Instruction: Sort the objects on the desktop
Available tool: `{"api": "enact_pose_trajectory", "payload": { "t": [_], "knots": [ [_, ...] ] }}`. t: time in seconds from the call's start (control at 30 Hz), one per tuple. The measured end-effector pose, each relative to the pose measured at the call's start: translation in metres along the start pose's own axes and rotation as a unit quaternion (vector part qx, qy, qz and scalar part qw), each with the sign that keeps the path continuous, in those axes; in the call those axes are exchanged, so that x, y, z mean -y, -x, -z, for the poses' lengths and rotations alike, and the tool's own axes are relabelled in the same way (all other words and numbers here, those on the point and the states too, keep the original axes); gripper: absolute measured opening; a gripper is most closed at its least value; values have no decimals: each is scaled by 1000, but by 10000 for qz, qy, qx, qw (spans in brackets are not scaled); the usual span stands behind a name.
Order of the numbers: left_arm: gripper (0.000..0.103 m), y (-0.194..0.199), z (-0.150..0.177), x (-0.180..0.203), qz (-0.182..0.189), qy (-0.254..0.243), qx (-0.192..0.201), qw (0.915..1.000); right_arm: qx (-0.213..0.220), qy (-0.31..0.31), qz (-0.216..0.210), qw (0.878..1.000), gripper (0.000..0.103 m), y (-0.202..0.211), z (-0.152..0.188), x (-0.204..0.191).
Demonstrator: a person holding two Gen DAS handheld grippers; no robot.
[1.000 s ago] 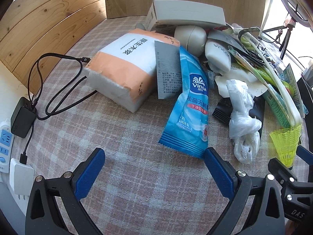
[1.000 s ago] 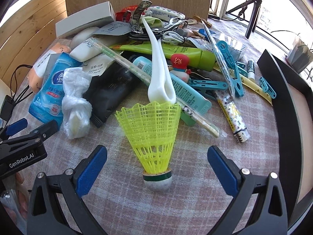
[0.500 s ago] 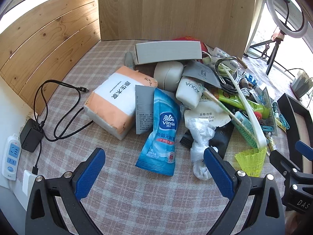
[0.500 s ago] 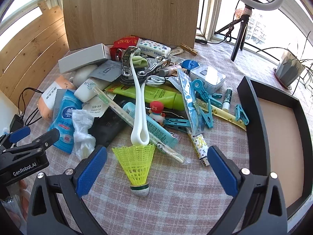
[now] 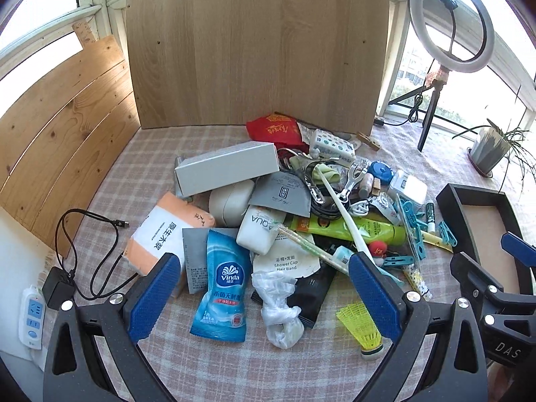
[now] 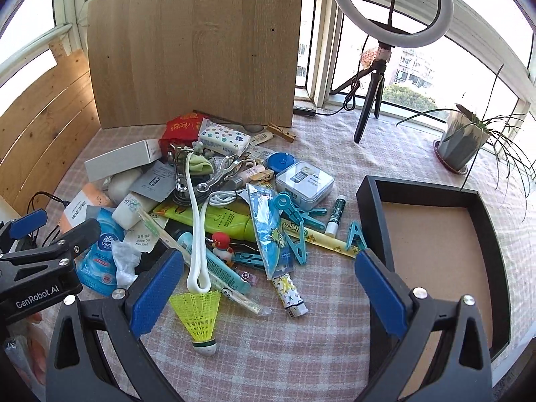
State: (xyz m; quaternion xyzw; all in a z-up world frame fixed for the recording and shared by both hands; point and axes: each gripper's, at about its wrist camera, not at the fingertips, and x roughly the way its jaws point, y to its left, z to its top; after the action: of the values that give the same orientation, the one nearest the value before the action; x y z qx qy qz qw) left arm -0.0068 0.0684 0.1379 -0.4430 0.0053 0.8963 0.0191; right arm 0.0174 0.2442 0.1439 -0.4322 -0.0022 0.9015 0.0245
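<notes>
Yellow shuttlecock [image 6: 200, 315] lying cork-down at the near edge of the pile on the checked counter [image 6: 301, 345], its skirt touching the looped end of a white shoehorn [image 6: 197, 234] that runs back over a green tube [image 6: 217, 219] and a clear-sleeved toothbrush [image 6: 201, 264]; black tray [image 6: 495, 244] empty at the right, well apart from the pile. Right hand-held gripper [image 6: 268, 288] and left hand-held gripper [image 5: 261, 294] both spread wide, holding nothing, above the near side of the heap; the left frames a blue Vinda wipes pouch [image 5: 222, 288] and a crumpled plastic bag [image 5: 279, 308]. Likely hazards: closing hard on the mesh skirt would crush it; lifting the shuttlecock could drag the shoehorn and shift the stacked items; the light cork base may roll away under a glancing touch. Compared with a second ago, both cameras are higher and farther back: the pile appears smaller, the tray, ring light [image 6: 390, 10] and window are now in view, and the shuttlecock sits off-centre to the left between the right fingers
</notes>
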Motion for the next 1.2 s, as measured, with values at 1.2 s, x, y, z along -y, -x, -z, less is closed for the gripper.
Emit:
{"api": "enact_pose_trajectory", "payload": {
  "t": [1.2],
  "knots": [
    [101,11,-49,-3,-96,41,286,9995,69,-273,-322,9991,93,-14,-50,74]
  ]
}}
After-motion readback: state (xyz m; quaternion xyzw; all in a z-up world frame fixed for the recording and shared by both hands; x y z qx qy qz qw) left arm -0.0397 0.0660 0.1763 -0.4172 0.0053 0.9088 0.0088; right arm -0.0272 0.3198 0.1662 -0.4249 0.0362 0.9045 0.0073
